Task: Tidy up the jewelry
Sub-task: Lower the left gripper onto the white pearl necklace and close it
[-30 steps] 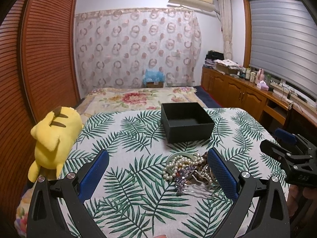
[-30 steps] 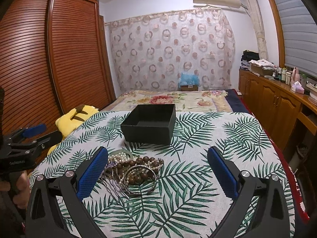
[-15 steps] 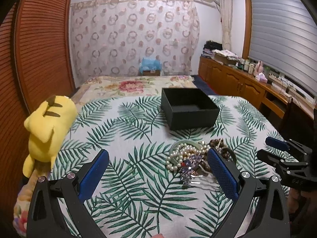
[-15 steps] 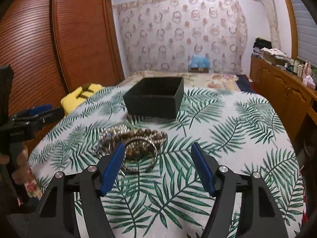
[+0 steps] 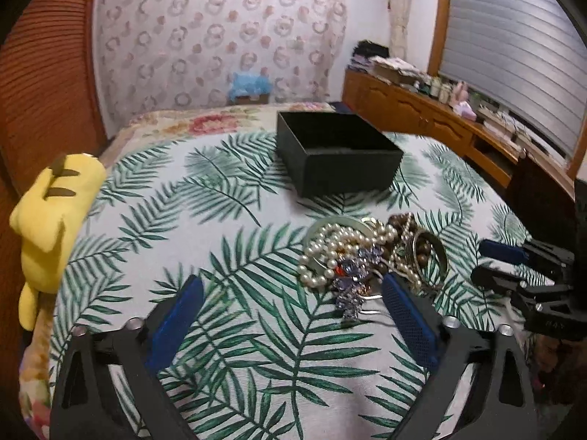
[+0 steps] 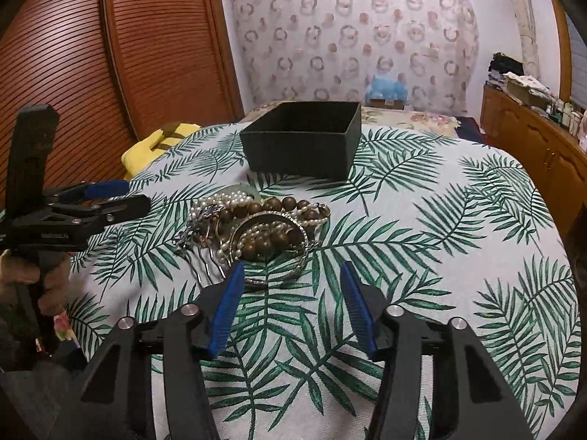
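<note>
Two tools over a leaf-print surface (image 6: 422,220). Left tool (image 5: 290,315): spread wide, grasping nothing; jewelry pile (image 5: 367,253) lies just ahead, toward its right finger. Black box (image 5: 337,154): open-topped, beyond the pile. Right tool (image 6: 291,304): parted, gripping nothing; pile (image 6: 256,231) just ahead, slightly left.

A palm-leaf cloth (image 5: 227,227) covers the worktop, and a yellow plush toy (image 5: 51,216) lies at the cloth's left edge, against the slatted wooden wardrobe doors (image 6: 121,47). Beyond the cloth's far edge a floral bedspread (image 5: 205,123) runs to a curtain printed with rings (image 5: 220,33), where a blue plush (image 5: 251,82) sits at the curtain's foot. To the right of the cloth, a wooden sideboard (image 5: 414,113) crowded with small items stands under a grey roller blind (image 5: 513,47).
</note>
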`<action>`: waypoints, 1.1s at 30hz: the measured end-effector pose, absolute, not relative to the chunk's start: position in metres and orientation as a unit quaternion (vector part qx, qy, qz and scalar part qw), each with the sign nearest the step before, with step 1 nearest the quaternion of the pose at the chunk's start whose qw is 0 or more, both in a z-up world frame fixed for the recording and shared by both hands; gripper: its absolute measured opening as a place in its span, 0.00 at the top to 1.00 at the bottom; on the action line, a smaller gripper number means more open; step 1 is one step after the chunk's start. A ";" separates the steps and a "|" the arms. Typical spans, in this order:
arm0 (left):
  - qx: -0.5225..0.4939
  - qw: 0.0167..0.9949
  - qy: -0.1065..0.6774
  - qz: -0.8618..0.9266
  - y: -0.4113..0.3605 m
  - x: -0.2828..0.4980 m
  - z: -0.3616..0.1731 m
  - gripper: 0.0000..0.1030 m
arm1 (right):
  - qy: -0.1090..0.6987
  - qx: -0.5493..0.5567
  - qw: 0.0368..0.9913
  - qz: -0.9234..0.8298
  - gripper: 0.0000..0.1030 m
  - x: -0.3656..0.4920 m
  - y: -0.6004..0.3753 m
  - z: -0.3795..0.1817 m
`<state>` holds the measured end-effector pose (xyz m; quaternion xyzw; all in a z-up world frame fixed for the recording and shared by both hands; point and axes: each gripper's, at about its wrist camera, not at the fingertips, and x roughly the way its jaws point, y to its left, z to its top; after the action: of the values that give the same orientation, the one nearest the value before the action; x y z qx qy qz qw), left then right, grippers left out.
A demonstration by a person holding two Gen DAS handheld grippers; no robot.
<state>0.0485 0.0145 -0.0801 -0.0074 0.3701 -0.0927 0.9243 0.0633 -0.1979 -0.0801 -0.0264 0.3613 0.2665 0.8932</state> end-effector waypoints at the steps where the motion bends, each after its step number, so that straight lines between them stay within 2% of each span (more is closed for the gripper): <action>1: -0.008 0.921 0.377 -0.098 0.014 0.051 -0.083 0.21 | 0.361 -0.029 0.893 0.269 0.55 0.064 -0.196 -0.080; 7: -0.022 0.910 0.398 -0.116 0.015 0.065 -0.094 0.33 | 0.360 -0.058 0.889 0.276 0.68 0.080 -0.190 -0.075; 14: -0.026 0.908 0.403 -0.110 0.023 0.073 -0.096 0.33 | 0.389 -0.071 0.873 0.285 0.79 0.106 -0.181 -0.083; 16: -0.023 0.907 0.406 -0.109 0.023 0.075 -0.098 0.38 | 0.399 -0.078 0.869 0.283 0.82 0.110 -0.178 -0.087; 19: -0.015 0.904 0.413 -0.110 0.024 0.081 -0.099 0.46 | 0.408 -0.087 0.865 0.281 0.95 0.114 -0.175 -0.091; 21: -0.013 0.902 0.416 -0.113 0.024 0.085 -0.099 0.49 | 0.406 -0.081 0.864 0.285 0.96 0.114 -0.178 -0.090; 23: -0.012 0.900 0.421 -0.116 0.024 0.090 -0.100 0.58 | 0.400 -0.079 0.867 0.287 0.96 0.111 -0.181 -0.088; 25: -0.009 0.898 0.424 -0.116 0.023 0.095 -0.101 0.63 | 0.391 -0.079 0.872 0.286 0.96 0.107 -0.184 -0.085; 30: 0.008 0.894 0.433 -0.118 0.016 0.105 -0.104 0.66 | 0.375 -0.083 0.880 0.279 0.96 0.102 -0.186 -0.077; 31: 0.014 0.893 0.435 -0.116 0.014 0.108 -0.106 0.71 | 0.373 -0.082 0.881 0.278 0.96 0.101 -0.187 -0.075; 33: 0.025 0.894 0.433 -0.111 0.012 0.110 -0.107 0.72 | 0.367 -0.081 0.884 0.277 0.96 0.100 -0.189 -0.072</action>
<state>0.1102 0.0115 -0.1068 0.0254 0.4328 -0.1114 0.8942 0.1001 -0.1890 -0.0721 -0.0806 0.3670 0.2773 0.8843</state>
